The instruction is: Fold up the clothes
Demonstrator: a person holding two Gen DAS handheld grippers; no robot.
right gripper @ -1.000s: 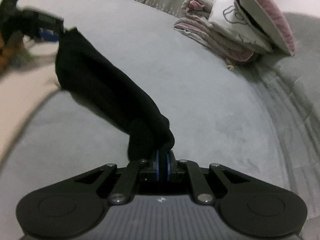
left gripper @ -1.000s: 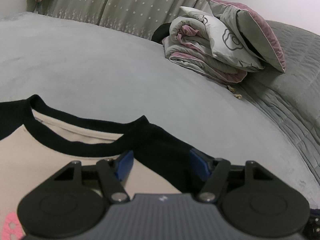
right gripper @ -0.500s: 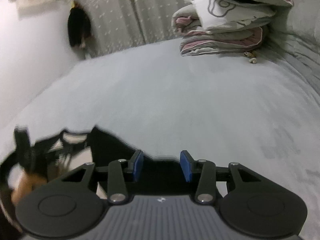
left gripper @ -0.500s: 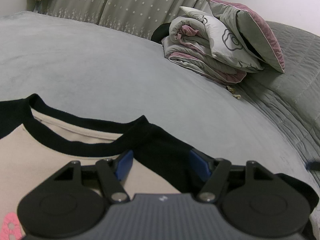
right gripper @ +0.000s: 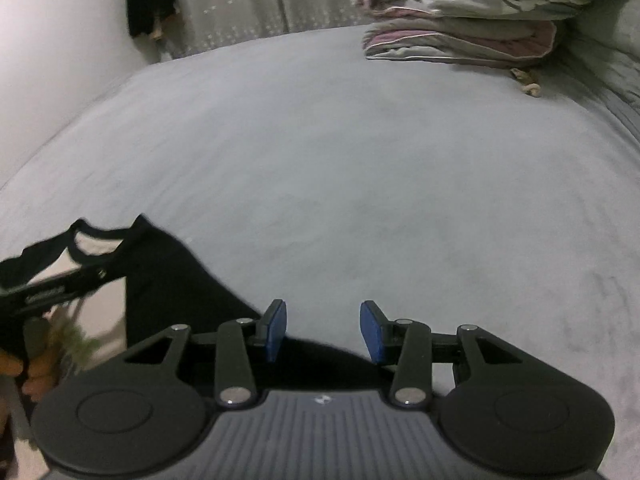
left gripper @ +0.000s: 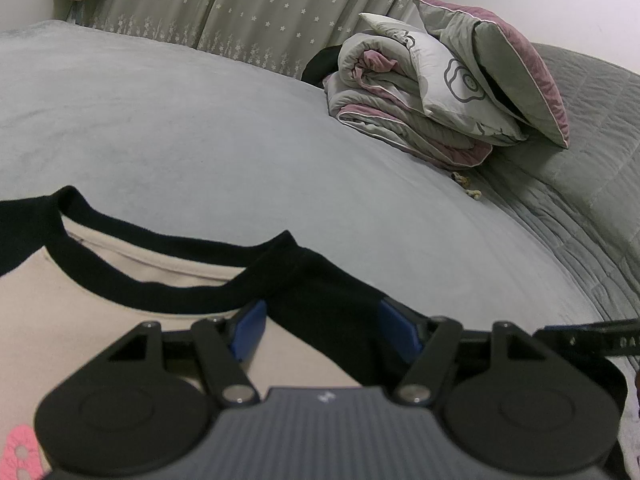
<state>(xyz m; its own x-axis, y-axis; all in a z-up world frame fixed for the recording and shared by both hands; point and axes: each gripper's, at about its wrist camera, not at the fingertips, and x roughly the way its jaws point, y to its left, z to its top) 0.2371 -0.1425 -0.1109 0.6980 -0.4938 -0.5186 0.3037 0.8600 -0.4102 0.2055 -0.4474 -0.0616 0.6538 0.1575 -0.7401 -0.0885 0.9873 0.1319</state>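
Shirt under both grippers

The shirt [left gripper: 132, 304] lies below the spread left gripper [left gripper: 324, 326]; its black sleeve [right gripper: 180, 292] sits left of the right gripper [right gripper: 323, 330], whose jaws have just been opening, nothing between.

Shirt [left gripper: 100, 312] on bed [left gripper: 240, 152] near front, folded quilt [left gripper: 400, 112] behind right, curtain [left gripper: 260, 8] beyond bed

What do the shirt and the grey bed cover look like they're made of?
Shirt: soft matte knit, probably cotton jersey; it lies limp, with a ribbed-looking black collar band. Bed cover: short-pile plush, perhaps velvet or fleece; brushed streaks shade its surface.
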